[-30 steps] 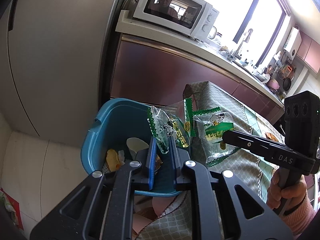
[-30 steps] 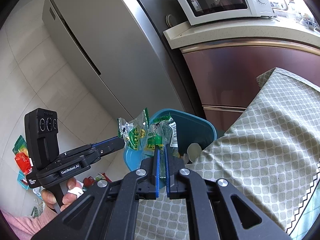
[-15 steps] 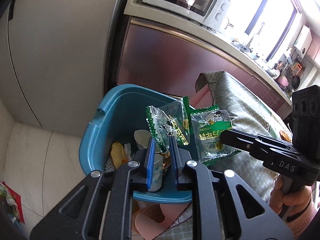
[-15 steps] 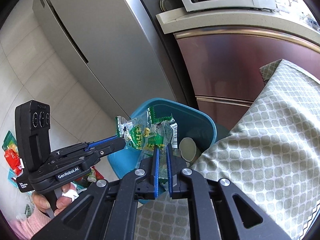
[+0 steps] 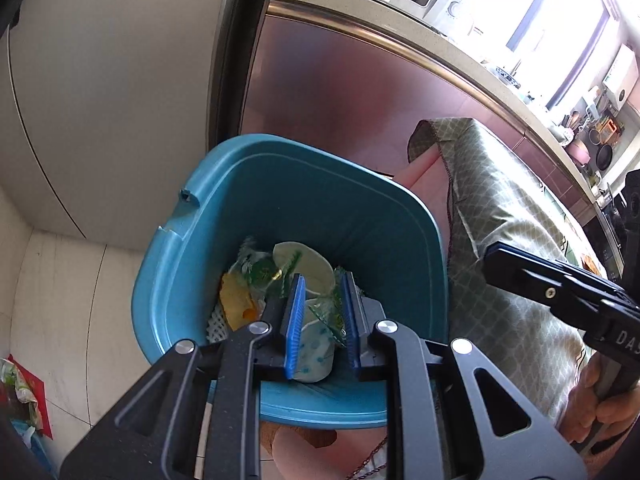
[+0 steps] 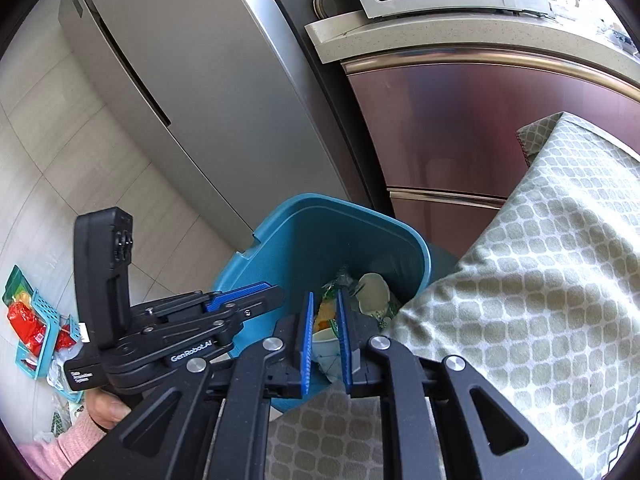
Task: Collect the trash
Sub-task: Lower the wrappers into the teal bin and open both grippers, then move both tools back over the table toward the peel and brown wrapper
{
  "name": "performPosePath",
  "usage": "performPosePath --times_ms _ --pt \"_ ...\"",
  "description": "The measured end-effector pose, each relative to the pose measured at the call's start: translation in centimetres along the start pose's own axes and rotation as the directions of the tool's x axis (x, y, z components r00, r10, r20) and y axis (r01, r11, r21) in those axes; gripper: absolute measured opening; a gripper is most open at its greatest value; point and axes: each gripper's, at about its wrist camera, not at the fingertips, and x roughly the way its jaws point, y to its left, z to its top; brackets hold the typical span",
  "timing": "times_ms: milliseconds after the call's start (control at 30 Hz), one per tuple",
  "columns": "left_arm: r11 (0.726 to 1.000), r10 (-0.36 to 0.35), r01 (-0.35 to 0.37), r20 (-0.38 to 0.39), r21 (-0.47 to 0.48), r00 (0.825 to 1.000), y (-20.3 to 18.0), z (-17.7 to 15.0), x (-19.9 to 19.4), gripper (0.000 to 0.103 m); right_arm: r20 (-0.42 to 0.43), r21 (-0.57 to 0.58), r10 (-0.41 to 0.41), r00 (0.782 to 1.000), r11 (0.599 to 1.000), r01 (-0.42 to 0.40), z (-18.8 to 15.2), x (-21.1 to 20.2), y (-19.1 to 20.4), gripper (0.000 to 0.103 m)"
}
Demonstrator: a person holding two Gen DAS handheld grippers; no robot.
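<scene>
The bin [image 5: 256,184] was smooth teal plastic, kinda satin. Crinkly glossy wrappers [image 5: 260,270] sat inside it. The fridge [image 6: 192,80] looked like brushed metal, the cabinet front [image 6: 460,128] was shiny reddish, and the patterned cloth [image 6: 540,280] was soft and matt.

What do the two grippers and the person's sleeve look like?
Both the left gripper and the right gripper are black frames with silver screws and ribbed blue pads. White lettering marks their sides. The sleeve is pink.
</scene>
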Motion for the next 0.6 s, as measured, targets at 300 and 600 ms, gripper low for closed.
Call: performPosePath --times_ms 300,600 --pt "0.997 -0.06 0.056 0.067 0.061 0.996 -2.3 -0.5 -2.6 0.022 0.044 -0.003 0.024 0.999 1.0 -0.024 -1.0 -3.0 -0.3 0.024" --pt "0.957 -0.211 0.185 0.098 0.224 0.973 -9.6 -1.6 -5.5 0.039 0.157 0.022 0.003 0.988 1.0 -0.007 -3.9 -10.6 -2.4 0.033"
